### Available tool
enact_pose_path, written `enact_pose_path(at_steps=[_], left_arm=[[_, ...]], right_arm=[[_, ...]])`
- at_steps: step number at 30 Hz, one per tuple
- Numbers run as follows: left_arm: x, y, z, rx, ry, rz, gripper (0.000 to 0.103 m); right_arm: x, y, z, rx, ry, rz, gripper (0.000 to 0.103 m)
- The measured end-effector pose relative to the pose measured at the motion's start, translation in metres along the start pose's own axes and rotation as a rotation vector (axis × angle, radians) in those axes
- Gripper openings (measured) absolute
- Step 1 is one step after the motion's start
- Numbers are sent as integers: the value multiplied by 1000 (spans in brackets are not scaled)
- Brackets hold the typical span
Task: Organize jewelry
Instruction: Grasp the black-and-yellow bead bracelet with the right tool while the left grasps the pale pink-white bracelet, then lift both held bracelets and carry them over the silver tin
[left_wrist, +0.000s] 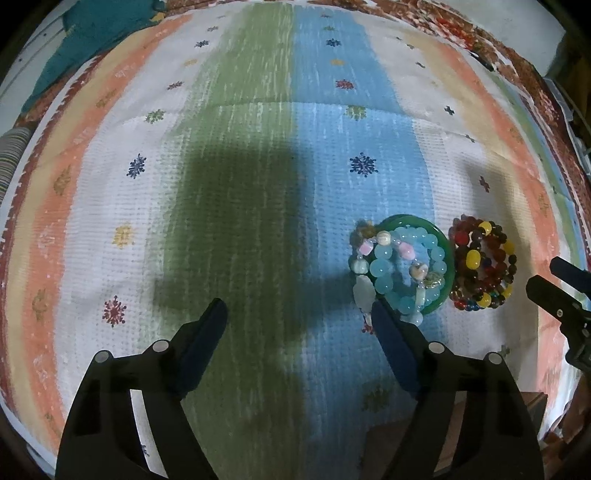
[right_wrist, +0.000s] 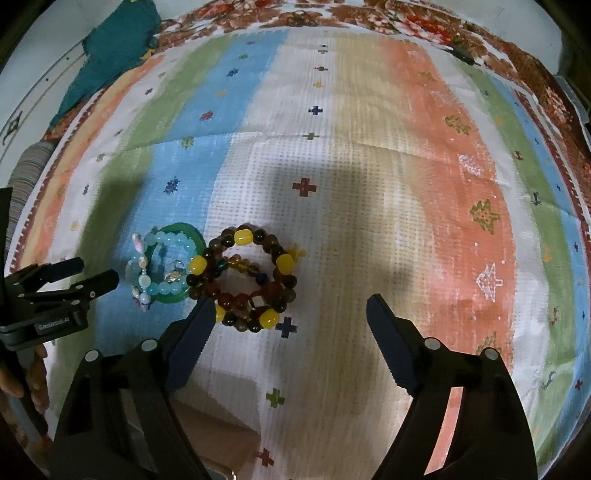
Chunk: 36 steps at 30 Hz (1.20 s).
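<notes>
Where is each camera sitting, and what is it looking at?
Left wrist view: sits on the left gripper, looking forward and down at the striped cloth; its open fingers show.
Right wrist view: sits on the right gripper, facing the same cloth; its open fingers and the person's left hand show.
Shared: both see the blue-green bracelet pile, the brown-yellow bracelet pile, and each other's gripper.

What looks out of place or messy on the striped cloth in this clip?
Only the jewelry itself: the light blue bead bracelets lie heaped over a green bangle, and the brown-and-yellow bead bracelets sit tangled beside them. Nothing looks spilled or broken.
</notes>
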<state>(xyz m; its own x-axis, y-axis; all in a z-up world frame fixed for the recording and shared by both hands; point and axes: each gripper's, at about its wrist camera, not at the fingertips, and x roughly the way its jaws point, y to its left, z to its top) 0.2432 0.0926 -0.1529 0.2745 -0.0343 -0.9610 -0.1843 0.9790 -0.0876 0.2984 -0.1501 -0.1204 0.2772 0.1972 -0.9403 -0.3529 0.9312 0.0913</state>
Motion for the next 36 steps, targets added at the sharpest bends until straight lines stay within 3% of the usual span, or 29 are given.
enact_pose_path(at_steps=[14,18,21,28,31,36], left_arm=[[11,-3,9,15,8,-31,75],[15,-8,11,31,8,-8,75],[18,-11,14,36,4,-1,75],[33,-32,15,116,-3,90,73],[31,-36,17,117,-23,105,52],[28,-32,20,90,-25,100,18]], right_arm=[[18,1,6,-12,45,8,46],[22,2,7,-19,52,14,38],[24,4,8,-31,57,4,23],[28,6,9,-43,52,14,16],[28,6,9,-52,52,20,11],[26,5,9,-50,47,22,10]])
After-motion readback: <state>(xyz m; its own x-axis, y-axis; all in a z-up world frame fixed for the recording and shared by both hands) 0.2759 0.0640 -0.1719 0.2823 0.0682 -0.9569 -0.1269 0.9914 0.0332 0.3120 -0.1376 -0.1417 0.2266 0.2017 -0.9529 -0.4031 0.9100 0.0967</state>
